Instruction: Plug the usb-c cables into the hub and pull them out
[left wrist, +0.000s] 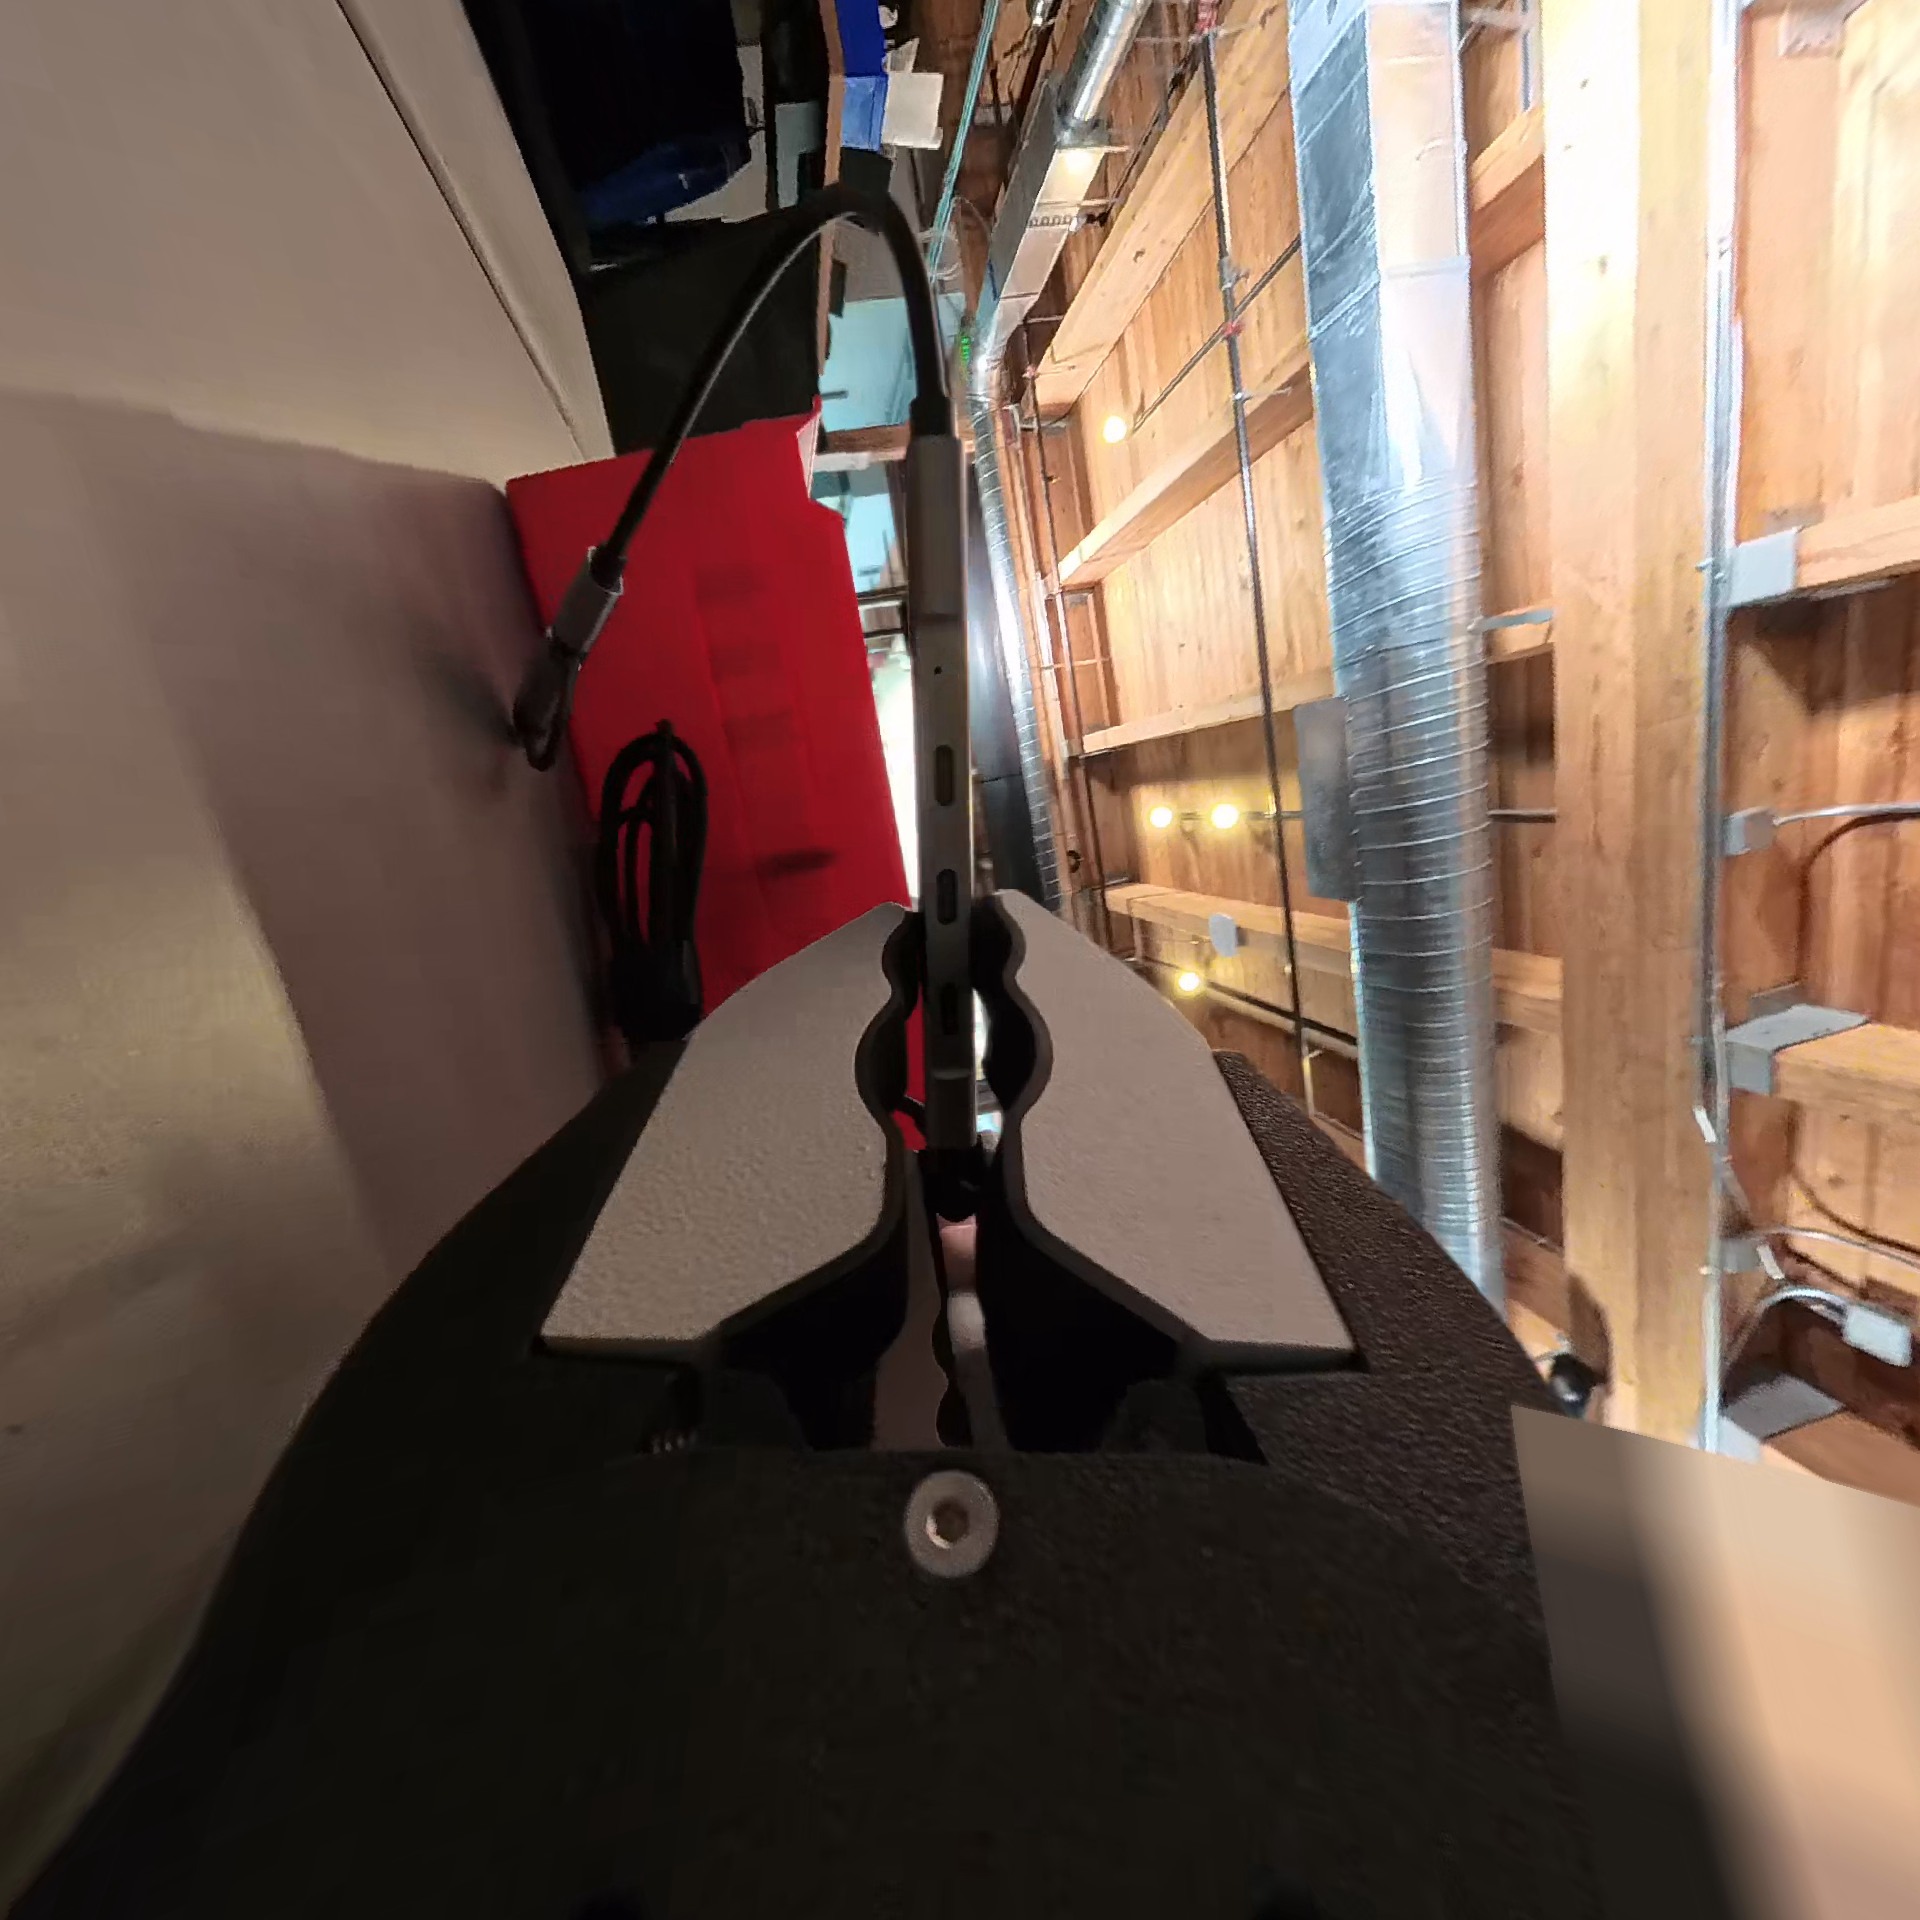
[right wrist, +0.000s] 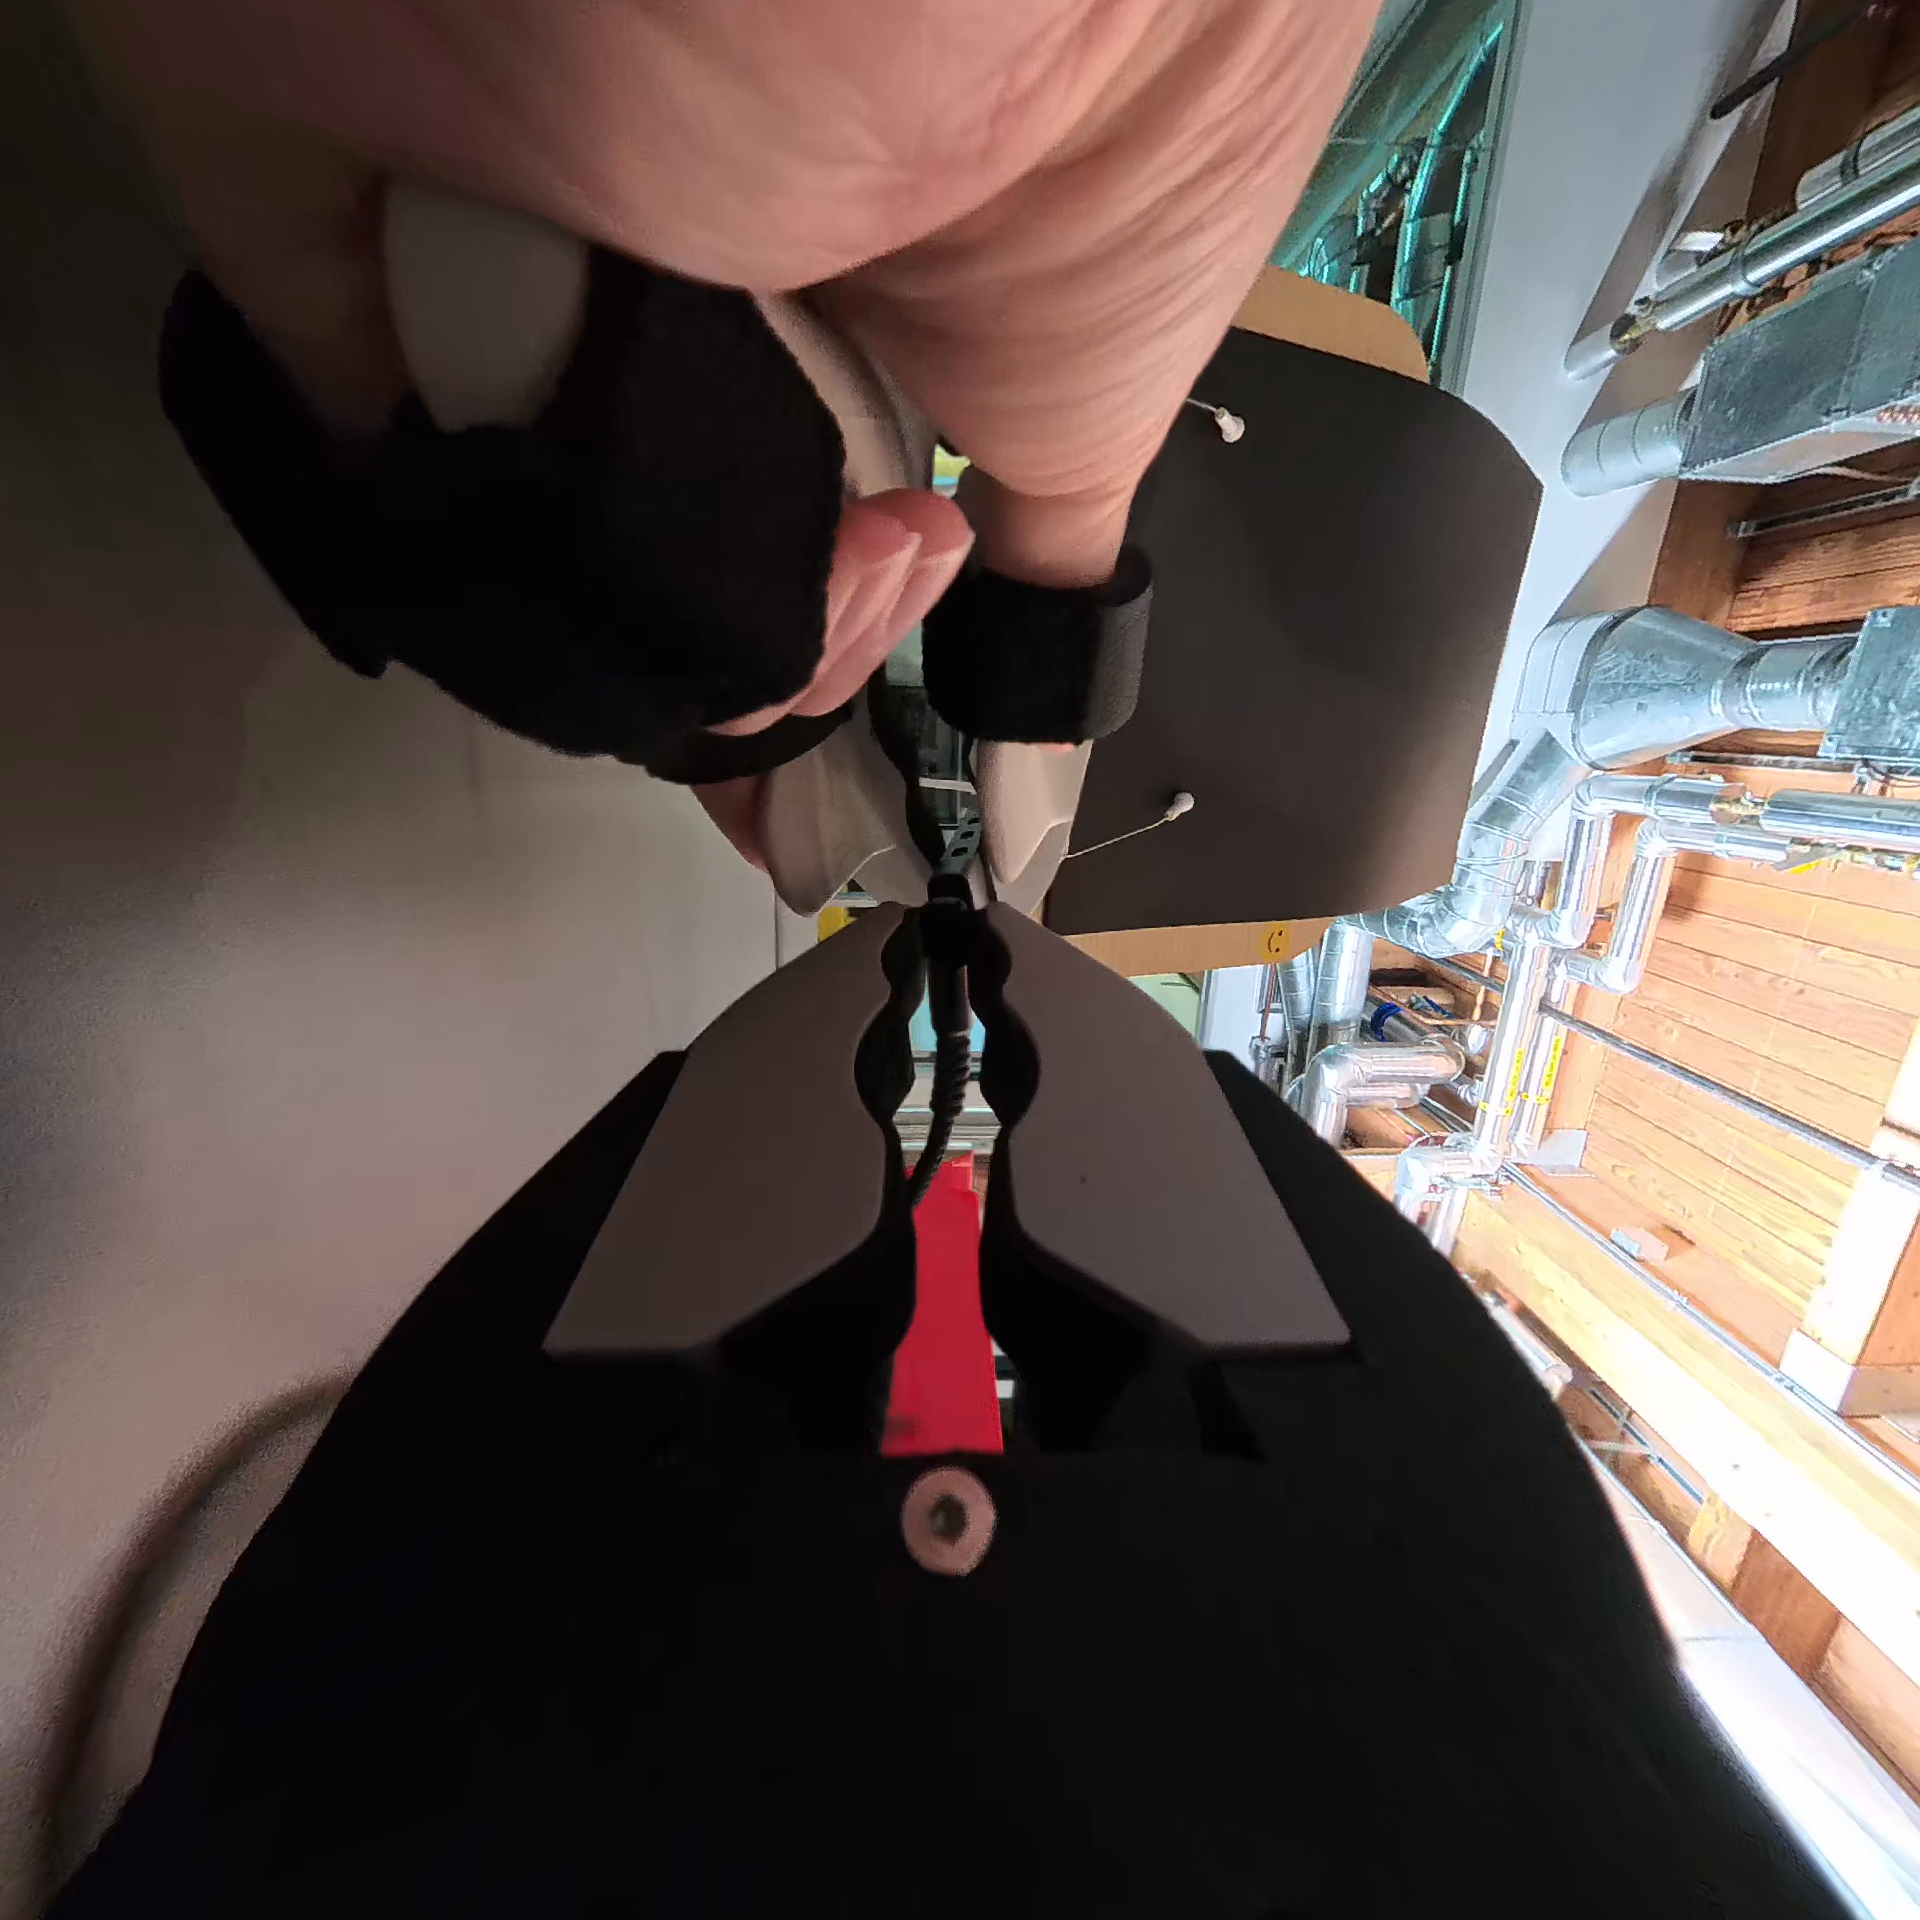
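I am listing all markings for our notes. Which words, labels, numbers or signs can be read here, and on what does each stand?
None can be read.
Red box: dark print, too blurred.
Yellow tags on the pipes: too small.
Yellow sticker on the cardboard: too small.
Hub in the left jaws: no print seen.
usb-c cable in the right jaws: no print seen.

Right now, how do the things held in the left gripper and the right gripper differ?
The left gripper is shut on a slim grey hub, rigid and flat, with ports along its edge. The right gripper is shut on a black cable, round, ribbed and bending below the fingers. Both run lengthwise between closed jaws.
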`<move>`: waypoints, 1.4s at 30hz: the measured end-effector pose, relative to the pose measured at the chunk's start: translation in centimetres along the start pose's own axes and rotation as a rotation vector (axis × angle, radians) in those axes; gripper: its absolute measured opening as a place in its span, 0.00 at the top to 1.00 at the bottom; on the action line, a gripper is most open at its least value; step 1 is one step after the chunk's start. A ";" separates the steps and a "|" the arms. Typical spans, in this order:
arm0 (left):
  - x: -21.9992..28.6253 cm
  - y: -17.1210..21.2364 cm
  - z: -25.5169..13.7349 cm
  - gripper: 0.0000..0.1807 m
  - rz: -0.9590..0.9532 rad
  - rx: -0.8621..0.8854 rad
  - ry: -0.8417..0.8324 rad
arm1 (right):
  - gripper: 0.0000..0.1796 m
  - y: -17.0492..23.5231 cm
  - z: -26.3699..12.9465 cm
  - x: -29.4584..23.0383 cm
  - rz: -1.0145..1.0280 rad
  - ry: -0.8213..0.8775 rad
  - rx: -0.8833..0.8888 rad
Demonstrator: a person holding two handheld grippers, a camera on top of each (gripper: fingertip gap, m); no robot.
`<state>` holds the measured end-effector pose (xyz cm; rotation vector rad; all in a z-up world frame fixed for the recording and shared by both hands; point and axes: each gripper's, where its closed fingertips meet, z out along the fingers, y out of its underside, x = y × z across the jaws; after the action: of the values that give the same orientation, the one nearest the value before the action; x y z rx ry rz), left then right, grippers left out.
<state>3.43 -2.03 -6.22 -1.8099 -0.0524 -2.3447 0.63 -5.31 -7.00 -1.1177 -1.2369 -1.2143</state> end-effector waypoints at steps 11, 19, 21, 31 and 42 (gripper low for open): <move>0.0 1.7 0.6 0.96 0.050 -0.078 -0.002 | 0.96 0.4 -1.6 -0.1 -0.035 0.002 0.006; 1.2 -4.5 -3.2 0.95 0.089 0.106 0.033 | 0.95 -3.5 -3.3 -1.0 -0.031 -0.019 0.149; 1.3 -3.5 -2.5 0.95 0.175 0.049 -0.010 | 0.95 -2.6 -2.9 -1.3 -0.009 -0.041 0.123; -0.3 -2.4 -1.9 0.95 0.161 -0.037 -0.022 | 0.95 -1.4 -2.4 -1.4 0.035 -0.076 0.069; -0.2 -2.6 -2.1 0.95 0.116 -0.020 -0.002 | 0.95 -1.0 -2.0 -1.8 0.075 -0.128 0.025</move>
<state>1.08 0.26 -6.73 -1.7735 0.0748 -2.2720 -0.15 -7.30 -8.89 -1.2277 -1.2916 -1.0821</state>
